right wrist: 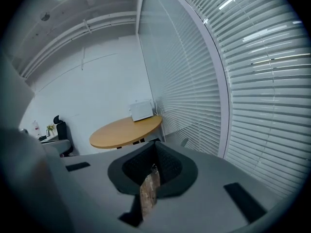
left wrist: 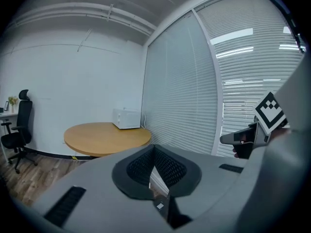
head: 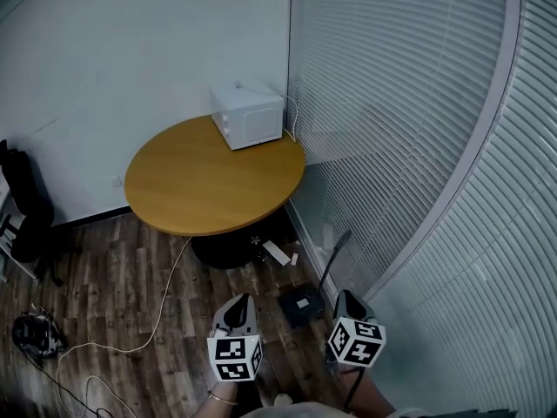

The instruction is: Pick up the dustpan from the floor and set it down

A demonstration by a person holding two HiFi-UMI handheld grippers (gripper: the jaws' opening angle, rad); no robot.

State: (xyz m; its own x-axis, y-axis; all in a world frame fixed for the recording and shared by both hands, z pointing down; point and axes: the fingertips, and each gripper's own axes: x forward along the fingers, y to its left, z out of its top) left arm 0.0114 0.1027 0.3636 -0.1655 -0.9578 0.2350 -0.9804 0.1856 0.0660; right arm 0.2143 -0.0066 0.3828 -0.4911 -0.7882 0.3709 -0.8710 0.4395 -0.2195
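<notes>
The dustpan (head: 302,306) lies on the floor beside the foot of the table (head: 200,190), and its handle (head: 333,257) rises slanted away from the table. The right gripper (head: 346,296) and the left gripper (head: 241,300) both have their jaws together and hold nothing. The right one looks nearer to the handle.

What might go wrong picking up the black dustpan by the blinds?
The left hand-held gripper and right hand-held gripper are both shut; they'd likely bump the black long-handled dustpan unless opened. Its handle stands close to the white slatted blinds, so lifting may knock them. The white cable trailing nearby could snag a foot.
</notes>
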